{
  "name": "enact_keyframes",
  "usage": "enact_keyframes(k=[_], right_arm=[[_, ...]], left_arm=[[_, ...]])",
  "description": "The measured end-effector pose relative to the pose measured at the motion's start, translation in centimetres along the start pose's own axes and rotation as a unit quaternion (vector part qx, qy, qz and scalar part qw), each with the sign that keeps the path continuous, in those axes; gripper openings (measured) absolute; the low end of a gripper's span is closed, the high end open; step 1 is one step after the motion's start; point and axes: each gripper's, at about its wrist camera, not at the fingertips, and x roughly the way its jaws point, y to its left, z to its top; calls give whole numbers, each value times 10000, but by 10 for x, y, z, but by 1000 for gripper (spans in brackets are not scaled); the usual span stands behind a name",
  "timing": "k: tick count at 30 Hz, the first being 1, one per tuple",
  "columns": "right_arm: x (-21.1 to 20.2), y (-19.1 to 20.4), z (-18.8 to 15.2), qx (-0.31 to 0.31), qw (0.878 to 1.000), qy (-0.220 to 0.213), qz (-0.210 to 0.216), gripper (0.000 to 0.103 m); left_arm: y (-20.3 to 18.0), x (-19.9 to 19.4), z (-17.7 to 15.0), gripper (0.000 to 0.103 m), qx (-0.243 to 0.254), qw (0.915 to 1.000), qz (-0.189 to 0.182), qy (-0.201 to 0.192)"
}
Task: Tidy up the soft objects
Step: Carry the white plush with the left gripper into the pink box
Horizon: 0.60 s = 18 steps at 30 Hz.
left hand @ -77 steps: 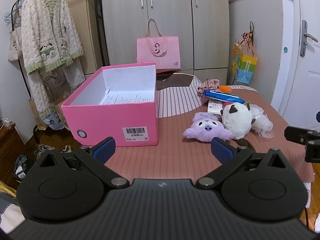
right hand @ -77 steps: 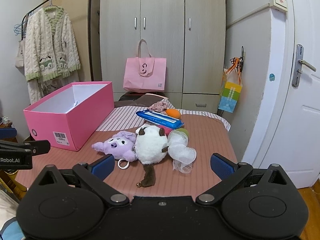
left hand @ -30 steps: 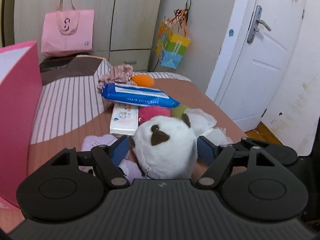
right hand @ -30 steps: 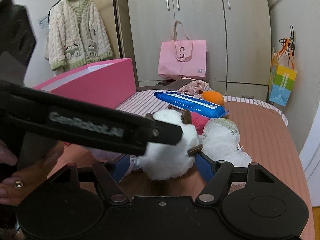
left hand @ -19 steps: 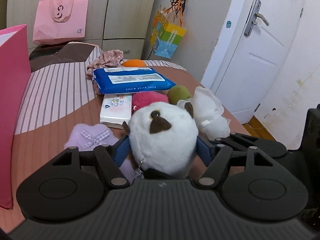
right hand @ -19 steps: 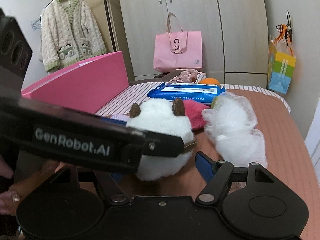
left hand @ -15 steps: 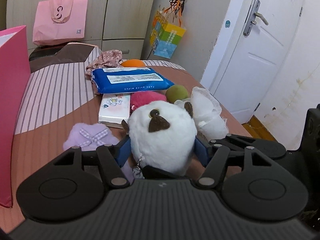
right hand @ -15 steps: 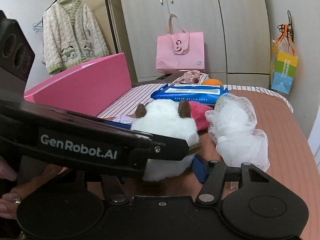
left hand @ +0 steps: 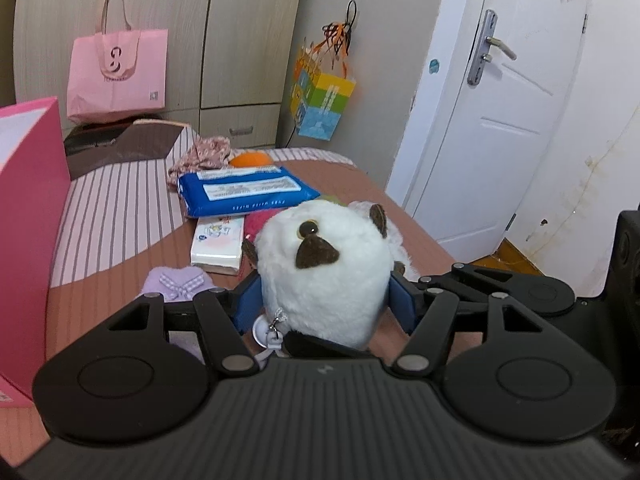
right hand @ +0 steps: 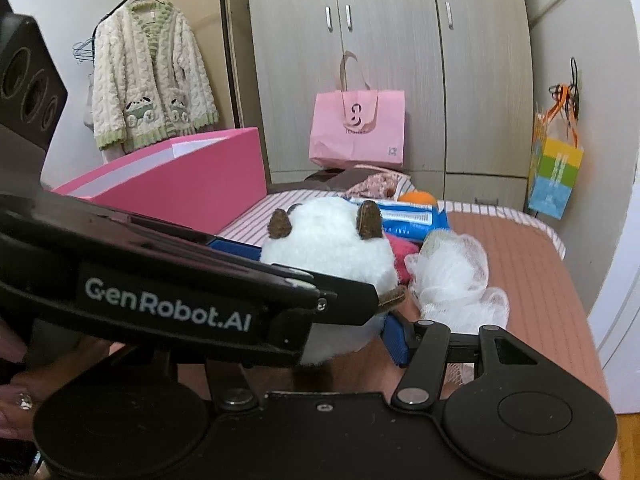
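Both wrist views: two-handed grip on the white plush toy, with the pink box as the likely destination.

Grip state. In the left wrist view my left gripper is closed on the toy, its blue pads pressed into the fur at 9 and 3 o'clock of the body. In the right wrist view my right gripper appears to clamp the same toy lower down; only the pad at 3 o'clock shows, touching the fur, because the left gripper's arm crosses the frame at 9 o'clock.

Doing the step well. I judge the step to be lifting the toy clear of the bed. The fur gives under pressure, so I would keep both grips steady and raise the two hands together. A keyring dangles below the toy and could catch on the purple plush lying just beside it at 8 o'clock.

Edges and open room. The box stands at 10 o'clock in the right wrist view, its near wall upright, so the toy must clear that rim. The white mesh puff lies against the toy at 3 o'clock and the blue wipes pack at 12 o'clock. The striped strip of cover toward the box looks free.
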Motion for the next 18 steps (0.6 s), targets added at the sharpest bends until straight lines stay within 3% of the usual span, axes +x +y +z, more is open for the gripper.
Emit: enact_keyframes(k=[5,12,18], right_arm=[[-17,6,6,-1,9999,-110,42,63],[-39,18,17,67,9990,215,383,63],[-46,42,29,-112,9965,556,609,63]], left_arm=[[-11,-20,2,64,63,9999,114,-89],[-17,-50,1,65,-13,9998,191,65],[-6,-77,-4,65,-428,9985,330,121]])
